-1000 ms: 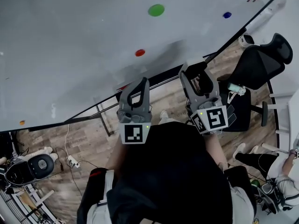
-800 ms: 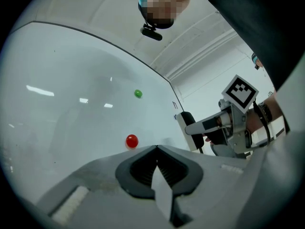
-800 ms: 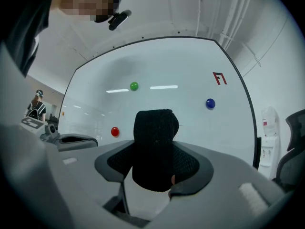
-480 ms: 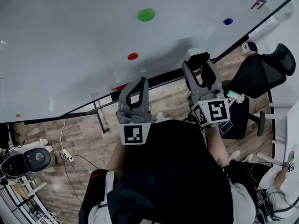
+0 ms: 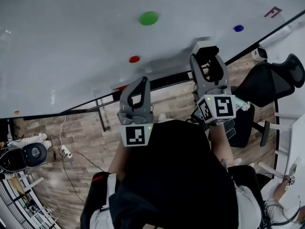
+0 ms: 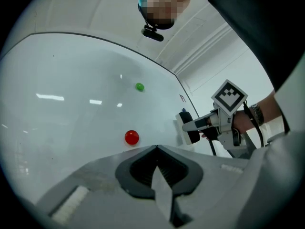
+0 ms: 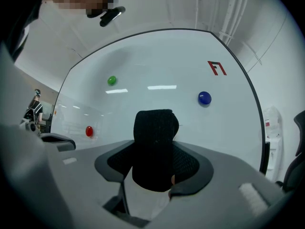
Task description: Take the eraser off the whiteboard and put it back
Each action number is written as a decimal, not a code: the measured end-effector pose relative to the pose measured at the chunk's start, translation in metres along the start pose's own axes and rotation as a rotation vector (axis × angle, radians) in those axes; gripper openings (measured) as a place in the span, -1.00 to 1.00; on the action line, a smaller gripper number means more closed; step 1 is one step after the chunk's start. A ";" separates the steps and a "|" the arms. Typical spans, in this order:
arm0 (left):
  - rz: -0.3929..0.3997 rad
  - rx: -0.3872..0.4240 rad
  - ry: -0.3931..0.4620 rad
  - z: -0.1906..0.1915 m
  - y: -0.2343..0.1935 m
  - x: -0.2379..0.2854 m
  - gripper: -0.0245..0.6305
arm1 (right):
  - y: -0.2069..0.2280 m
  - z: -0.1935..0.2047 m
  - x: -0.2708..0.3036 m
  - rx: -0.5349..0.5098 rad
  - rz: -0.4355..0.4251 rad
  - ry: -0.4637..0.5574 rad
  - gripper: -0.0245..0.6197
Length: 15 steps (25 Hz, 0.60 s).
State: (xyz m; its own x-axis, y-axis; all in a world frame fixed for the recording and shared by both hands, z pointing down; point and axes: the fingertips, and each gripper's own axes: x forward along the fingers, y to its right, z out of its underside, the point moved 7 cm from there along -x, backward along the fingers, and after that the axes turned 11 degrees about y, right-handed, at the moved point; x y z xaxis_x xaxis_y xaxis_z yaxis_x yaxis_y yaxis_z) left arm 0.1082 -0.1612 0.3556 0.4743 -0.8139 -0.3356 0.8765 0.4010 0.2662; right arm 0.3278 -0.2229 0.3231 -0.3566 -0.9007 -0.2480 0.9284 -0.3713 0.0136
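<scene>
the right gripper point(image 5: 208, 63), clamped on the black-felted eraser point(image 7: 155, 142) close to the whiteboard point(image 7: 157, 70), should probably seat it flat on the surface and release only once it holds, while the left gripper point(image 6: 157, 175) waits closed and empty.

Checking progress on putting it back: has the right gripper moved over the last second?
Yes. The right gripper, holding the eraser, has moved forward over the whiteboard's lower edge, nearer the blue magnet.

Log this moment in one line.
right gripper: shut on eraser | left gripper: shut, empty | whiteboard: facing both grippers
</scene>
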 end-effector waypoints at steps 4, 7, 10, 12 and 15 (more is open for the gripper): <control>0.008 0.007 -0.012 0.004 0.004 0.006 -0.92 | 0.004 0.001 0.006 0.001 -0.005 0.001 -0.21; 0.005 0.001 -0.015 0.006 0.006 0.010 -0.92 | 0.007 0.002 0.008 0.004 -0.003 -0.002 -0.21; 0.006 -0.001 -0.011 0.006 0.008 0.013 -0.92 | 0.009 0.003 0.010 0.002 -0.004 -0.002 -0.21; 0.010 0.004 -0.012 0.006 0.010 0.013 -0.92 | 0.010 0.004 0.010 0.002 -0.005 -0.003 -0.21; 0.009 0.003 -0.018 0.007 0.012 0.012 -0.92 | 0.011 0.006 0.010 0.015 -0.001 0.003 -0.21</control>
State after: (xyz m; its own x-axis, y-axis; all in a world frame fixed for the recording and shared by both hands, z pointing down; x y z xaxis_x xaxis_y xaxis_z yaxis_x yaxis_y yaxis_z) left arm 0.1236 -0.1692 0.3610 0.4802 -0.8178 -0.3172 0.8722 0.4069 0.2714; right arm 0.3333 -0.2376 0.3269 -0.3576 -0.8996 -0.2506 0.9263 -0.3759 0.0277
